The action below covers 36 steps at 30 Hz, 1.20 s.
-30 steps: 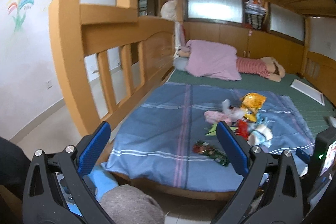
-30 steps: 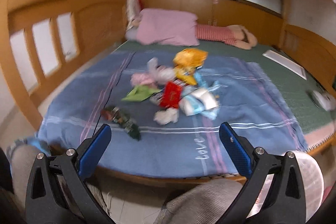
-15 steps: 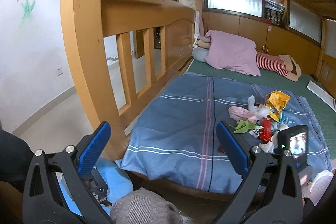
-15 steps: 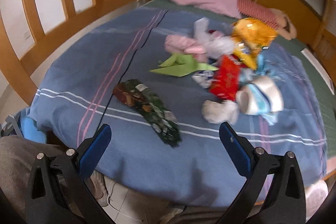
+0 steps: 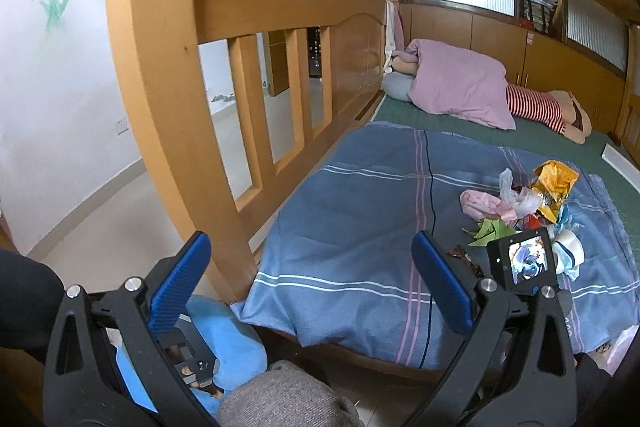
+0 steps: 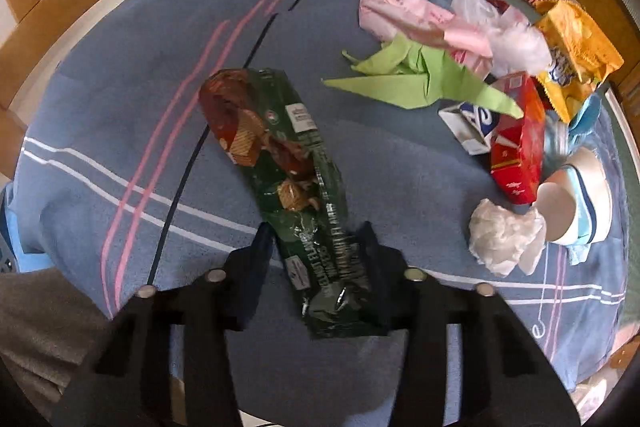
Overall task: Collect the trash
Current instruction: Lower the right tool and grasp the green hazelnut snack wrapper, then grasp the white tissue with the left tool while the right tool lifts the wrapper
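right tool [image 6: 316,247]: fingers half closed either side of the wrapper's [image 6: 280,163] near end, likely lined up to pinch it; contact unclear
left tool [image 5: 312,279]: wide open, empty, off the bed's [image 5: 360,227] edge
wrapper: dark green, crinkled, flat on the blanket, 9 o'clock of the trash pile [image 6: 500,87]

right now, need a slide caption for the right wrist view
Right gripper closing around the near end of a dark green snack wrapper on the blue blanket.
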Each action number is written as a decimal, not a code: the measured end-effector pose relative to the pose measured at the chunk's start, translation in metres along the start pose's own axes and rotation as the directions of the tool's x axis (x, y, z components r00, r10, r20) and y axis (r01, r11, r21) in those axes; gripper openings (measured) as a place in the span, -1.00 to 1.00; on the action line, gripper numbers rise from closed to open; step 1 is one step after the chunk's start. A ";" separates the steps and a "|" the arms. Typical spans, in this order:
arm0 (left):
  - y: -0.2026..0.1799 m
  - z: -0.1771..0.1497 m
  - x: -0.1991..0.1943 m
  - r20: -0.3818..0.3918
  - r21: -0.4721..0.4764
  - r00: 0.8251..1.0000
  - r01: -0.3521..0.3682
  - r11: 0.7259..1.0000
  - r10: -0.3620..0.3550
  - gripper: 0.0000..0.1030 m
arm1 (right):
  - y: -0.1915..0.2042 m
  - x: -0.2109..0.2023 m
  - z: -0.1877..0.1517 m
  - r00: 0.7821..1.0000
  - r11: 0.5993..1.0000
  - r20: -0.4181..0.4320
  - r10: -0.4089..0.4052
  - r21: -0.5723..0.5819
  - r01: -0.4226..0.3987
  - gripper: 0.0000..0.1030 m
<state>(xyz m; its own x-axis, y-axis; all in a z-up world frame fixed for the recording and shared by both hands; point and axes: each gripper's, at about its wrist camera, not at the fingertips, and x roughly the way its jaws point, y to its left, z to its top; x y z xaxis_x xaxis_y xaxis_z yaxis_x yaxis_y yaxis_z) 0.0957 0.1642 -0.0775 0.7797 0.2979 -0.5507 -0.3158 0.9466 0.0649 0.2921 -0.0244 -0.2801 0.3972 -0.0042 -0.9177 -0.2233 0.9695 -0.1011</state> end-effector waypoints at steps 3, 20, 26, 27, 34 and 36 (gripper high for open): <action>-0.012 -0.001 0.004 -0.001 0.037 1.000 -0.001 0.999 0.001 0.94 | -0.012 -0.009 -0.004 0.999 0.998 0.004 0.040 0.046 -0.041 -0.56; -0.242 -0.071 0.080 -0.209 0.338 0.866 0.499 0.798 -0.454 0.94 | -0.206 -0.129 -0.139 0.958 0.854 0.272 -0.086 0.516 -0.070 -0.62; -0.316 -0.100 0.115 -0.297 0.419 0.820 0.573 0.705 -0.490 0.94 | -0.233 -0.130 -0.158 0.950 0.803 0.303 -0.071 0.583 -0.126 -0.62; -0.321 -0.100 0.120 -0.298 0.421 0.821 0.571 0.705 -0.487 0.94 | -0.237 -0.128 -0.160 0.952 0.800 0.301 -0.060 0.585 -0.135 -0.62; -0.346 -0.111 0.163 -0.385 0.382 0.798 0.596 0.707 -0.464 0.15 | -0.249 -0.127 -0.164 0.948 0.777 0.318 -0.019 0.601 -0.186 -0.62; -0.345 -0.114 0.167 -0.401 0.376 0.804 0.582 0.721 -0.440 -0.40 | -0.251 -0.127 -0.166 0.944 0.771 0.329 -0.008 0.603 -0.203 -0.62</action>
<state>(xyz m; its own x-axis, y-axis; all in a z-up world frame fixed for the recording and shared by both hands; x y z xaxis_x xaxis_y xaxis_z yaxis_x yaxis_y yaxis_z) 0.2736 -0.1269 -0.2869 0.5490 -0.2267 -0.8045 0.4295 0.9023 0.0388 0.1501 -0.3083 -0.2016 0.6694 0.0687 -0.7397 0.2840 0.8964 0.3403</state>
